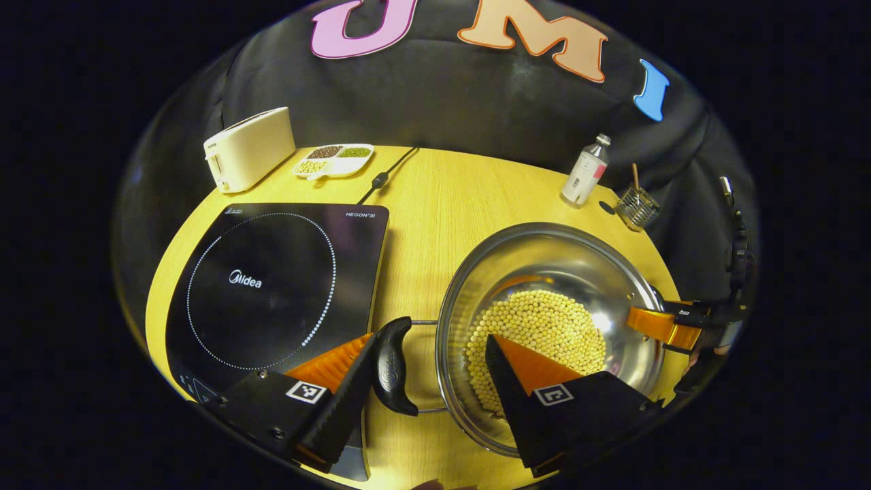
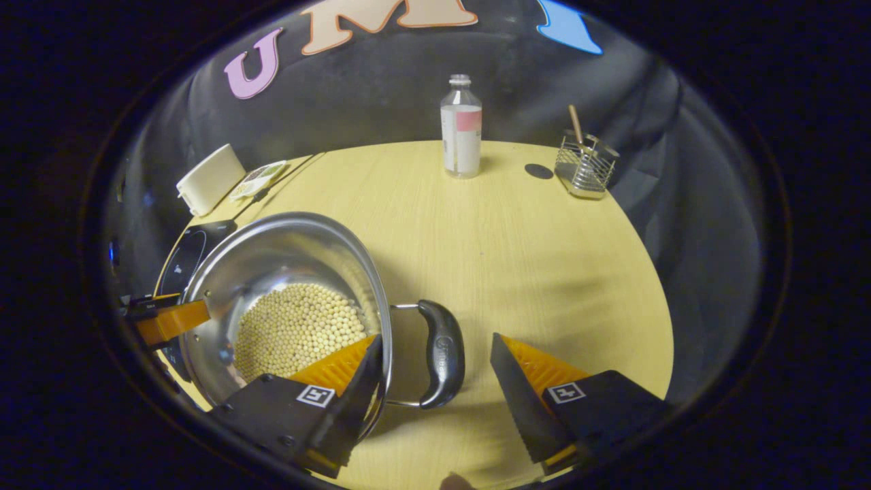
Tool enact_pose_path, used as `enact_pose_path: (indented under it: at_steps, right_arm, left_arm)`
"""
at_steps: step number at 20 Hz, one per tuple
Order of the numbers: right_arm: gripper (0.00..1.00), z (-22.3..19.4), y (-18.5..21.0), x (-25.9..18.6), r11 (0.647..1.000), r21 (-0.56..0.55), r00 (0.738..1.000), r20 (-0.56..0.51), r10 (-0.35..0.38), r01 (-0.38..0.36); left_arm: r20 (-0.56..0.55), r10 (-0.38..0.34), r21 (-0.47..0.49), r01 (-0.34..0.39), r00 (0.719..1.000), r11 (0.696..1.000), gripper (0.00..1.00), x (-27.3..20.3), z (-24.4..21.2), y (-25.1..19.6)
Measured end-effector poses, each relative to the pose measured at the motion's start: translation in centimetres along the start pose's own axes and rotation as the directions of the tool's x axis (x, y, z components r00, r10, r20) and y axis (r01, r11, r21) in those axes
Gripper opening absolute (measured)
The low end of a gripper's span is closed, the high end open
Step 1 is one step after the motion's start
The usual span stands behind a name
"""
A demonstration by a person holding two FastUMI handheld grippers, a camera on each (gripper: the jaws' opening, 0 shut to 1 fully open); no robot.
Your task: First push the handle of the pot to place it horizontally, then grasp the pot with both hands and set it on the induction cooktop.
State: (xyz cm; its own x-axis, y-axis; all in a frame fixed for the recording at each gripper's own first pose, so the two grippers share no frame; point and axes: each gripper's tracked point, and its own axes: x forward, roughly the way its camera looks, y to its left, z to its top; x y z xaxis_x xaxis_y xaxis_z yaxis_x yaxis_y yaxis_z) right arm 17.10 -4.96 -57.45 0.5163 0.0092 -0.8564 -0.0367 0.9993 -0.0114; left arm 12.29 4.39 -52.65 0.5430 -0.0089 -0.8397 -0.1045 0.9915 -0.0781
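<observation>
Pot (image 1: 544,272) w/ beans is seen on table (image 1: 435,204), just right of induction cooktop (image 1: 272,286). Left gripper (image 1: 430,381) is held apart around black handle (image 1: 393,364). Right gripper (image 2: 435,381) is spread astride opp. handle (image 2: 442,354), one finger over the rim.

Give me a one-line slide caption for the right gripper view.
Open right gripper straddles the pot of beans' black handle, one finger inside the rim.

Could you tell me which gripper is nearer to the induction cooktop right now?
Left. The left gripper straddles the pot handle right beside the induction cooktop, one finger over its corner; the right gripper is at the pot's far handle.
</observation>
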Motion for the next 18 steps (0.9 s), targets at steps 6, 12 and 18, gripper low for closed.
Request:
enact_pose_path:
  at_steps: [6, 12, 18]
  right_arm:
    - [0.65, -0.3, 0.8, 0.5, 1.0, 0.022, 0.999, -0.03, 0.018, -0.018]
    - [0.46, 0.0, 0.6, -0.2, 0.993, 0.109, 0.998, -0.034, 0.052, -0.048]
    - [0.45, 2.2, 2.7, -3.0, 0.986, 0.142, 0.997, 0.01, 0.081, -0.081]
  left_arm:
    - [-0.017, 0.066, 0.112, -0.064, 0.998, 0.992, 0.76, 1.4, 0.0, 1.0]
    - [-0.034, 0.035, 0.074, -0.033, 0.999, 0.997, 0.62, 1.0, 0.1, 0.8]
    - [0.023, 0.046, 0.09, -0.048, 0.999, 0.995, 0.63, -2.7, 3.4, 2.0]
